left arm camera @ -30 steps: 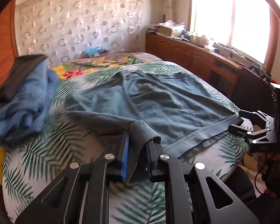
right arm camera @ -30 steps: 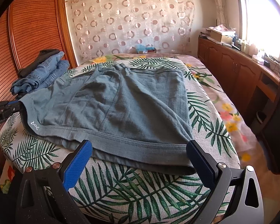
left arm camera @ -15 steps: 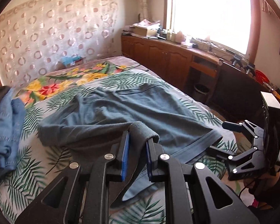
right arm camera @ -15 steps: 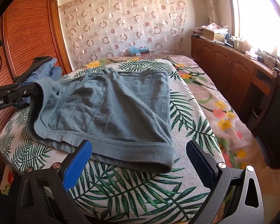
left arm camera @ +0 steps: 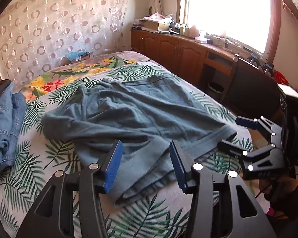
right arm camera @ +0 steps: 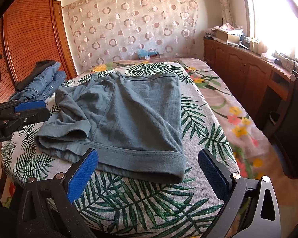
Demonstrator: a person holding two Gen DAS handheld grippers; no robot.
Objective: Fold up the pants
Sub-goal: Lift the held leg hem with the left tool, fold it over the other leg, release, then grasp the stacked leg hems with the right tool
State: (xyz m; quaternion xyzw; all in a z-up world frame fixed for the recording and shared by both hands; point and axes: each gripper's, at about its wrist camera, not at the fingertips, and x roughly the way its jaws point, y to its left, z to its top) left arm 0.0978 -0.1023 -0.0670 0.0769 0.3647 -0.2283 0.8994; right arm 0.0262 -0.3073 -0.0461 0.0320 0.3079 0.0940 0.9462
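Left gripper (left arm camera: 145, 158) jaws opening over shorts (right arm camera: 129, 119) hem, right gripper (right arm camera: 147, 170) wide open, empty: your loose fold may slump off the bedspread (right arm camera: 198, 119) edge.

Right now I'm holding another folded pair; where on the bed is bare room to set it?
Bare: the leaf-print bedspread right of the grey-blue shorts, and the floral strip behind them. Crowded: the left edge, with the blue denim jeans pile.
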